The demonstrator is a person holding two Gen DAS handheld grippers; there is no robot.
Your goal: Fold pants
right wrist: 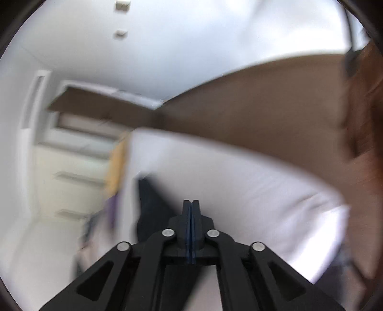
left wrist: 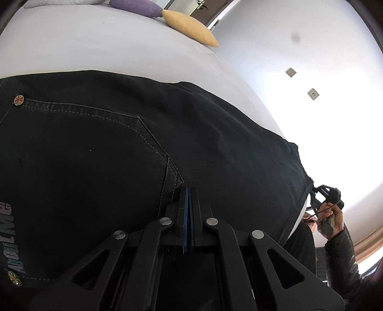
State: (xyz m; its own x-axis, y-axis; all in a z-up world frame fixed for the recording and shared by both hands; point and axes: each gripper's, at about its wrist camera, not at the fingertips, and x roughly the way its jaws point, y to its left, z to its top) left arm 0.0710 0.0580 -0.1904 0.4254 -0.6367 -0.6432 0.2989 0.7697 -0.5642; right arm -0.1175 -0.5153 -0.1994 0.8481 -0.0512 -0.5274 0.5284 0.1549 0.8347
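Observation:
Black jeans (left wrist: 107, 155) lie spread on a white bed (left wrist: 95, 47), back pocket and stitching facing me. My left gripper (left wrist: 190, 191) sits just above the pants at the pocket corner, jaws pressed together with no cloth visibly between them. My right gripper (right wrist: 191, 203) is also shut and empty, held over the bed; the view is blurred. A dark strip of the pants (right wrist: 153, 205) shows to its left. The right gripper also appears in the left wrist view (left wrist: 323, 193), in a hand off the pants' right end.
A yellow cushion (left wrist: 189, 26) and a purple cushion (left wrist: 136, 7) lie at the far side of the bed. A white wall (left wrist: 299, 59) stands to the right. A brown headboard or panel (right wrist: 263, 107) and pale shelving (right wrist: 71, 155) show in the right wrist view.

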